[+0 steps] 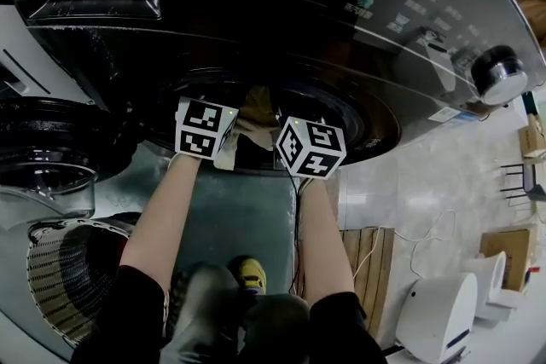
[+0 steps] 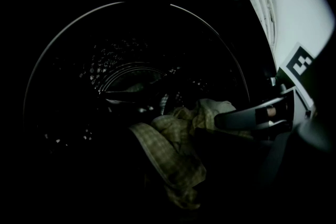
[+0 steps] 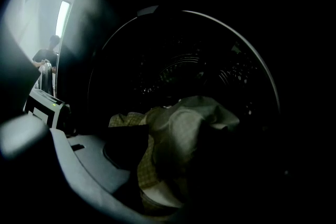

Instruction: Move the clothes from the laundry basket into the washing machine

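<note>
Both my grippers reach into the drum mouth (image 1: pixel 367 128) of the dark front-loading washing machine (image 1: pixel 409 21). Only the left gripper's marker cube (image 1: pixel 205 128) and the right gripper's marker cube (image 1: pixel 310 147) show in the head view; the fingertips are hidden inside. A pale yellow-green checked garment (image 2: pixel 173 149) lies slack on the drum floor just ahead of the left gripper. It lies crumpled (image 3: pixel 178 134) in front of the right gripper too. Neither pair of jaws presses on the cloth; both stand open. The woven laundry basket (image 1: pixel 77 286) sits at the lower left, dark inside.
The round machine door (image 1: pixel 51 149) hangs open at the left. A person's knees and a yellow shoe (image 1: pixel 250 273) are below the arms. A wooden board (image 1: pixel 371 268), a cable and a white appliance (image 1: pixel 435 311) stand on the floor at the right.
</note>
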`<state>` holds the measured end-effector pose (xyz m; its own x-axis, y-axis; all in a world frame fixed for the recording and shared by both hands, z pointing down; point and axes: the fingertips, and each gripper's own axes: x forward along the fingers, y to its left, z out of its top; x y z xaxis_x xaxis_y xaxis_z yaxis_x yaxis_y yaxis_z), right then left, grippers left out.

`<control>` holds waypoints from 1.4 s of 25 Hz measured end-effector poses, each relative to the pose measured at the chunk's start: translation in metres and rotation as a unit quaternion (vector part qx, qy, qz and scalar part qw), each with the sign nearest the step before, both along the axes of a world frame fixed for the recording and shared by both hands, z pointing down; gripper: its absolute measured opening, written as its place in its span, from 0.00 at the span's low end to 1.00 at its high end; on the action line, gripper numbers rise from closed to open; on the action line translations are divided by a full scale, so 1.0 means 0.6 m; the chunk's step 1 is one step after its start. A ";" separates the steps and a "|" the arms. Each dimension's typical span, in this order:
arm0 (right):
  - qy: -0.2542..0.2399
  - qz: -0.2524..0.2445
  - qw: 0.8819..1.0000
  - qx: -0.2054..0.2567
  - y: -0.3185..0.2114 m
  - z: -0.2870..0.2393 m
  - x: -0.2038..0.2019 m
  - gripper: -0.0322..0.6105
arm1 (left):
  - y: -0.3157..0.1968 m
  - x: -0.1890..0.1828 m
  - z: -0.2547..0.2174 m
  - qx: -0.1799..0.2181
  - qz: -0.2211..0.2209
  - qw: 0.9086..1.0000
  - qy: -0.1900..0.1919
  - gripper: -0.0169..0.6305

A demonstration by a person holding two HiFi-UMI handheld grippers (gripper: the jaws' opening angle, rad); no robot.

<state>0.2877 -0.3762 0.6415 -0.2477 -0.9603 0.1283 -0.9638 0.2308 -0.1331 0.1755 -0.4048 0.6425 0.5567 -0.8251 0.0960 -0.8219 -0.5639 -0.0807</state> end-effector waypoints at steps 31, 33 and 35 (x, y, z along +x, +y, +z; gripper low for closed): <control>0.001 -0.002 0.999 -0.034 0.027 0.028 -0.006 0.57 | 0.028 0.010 0.028 -0.050 0.018 0.998 -0.016 0.66; 0.005 -0.006 0.999 -0.032 0.033 0.025 -0.009 0.55 | 0.036 0.010 0.023 -0.041 0.020 0.999 -0.019 0.62; 0.009 -0.009 1.000 -0.029 0.039 0.021 -0.012 0.52 | 0.044 0.010 0.017 -0.035 0.019 0.999 -0.026 0.49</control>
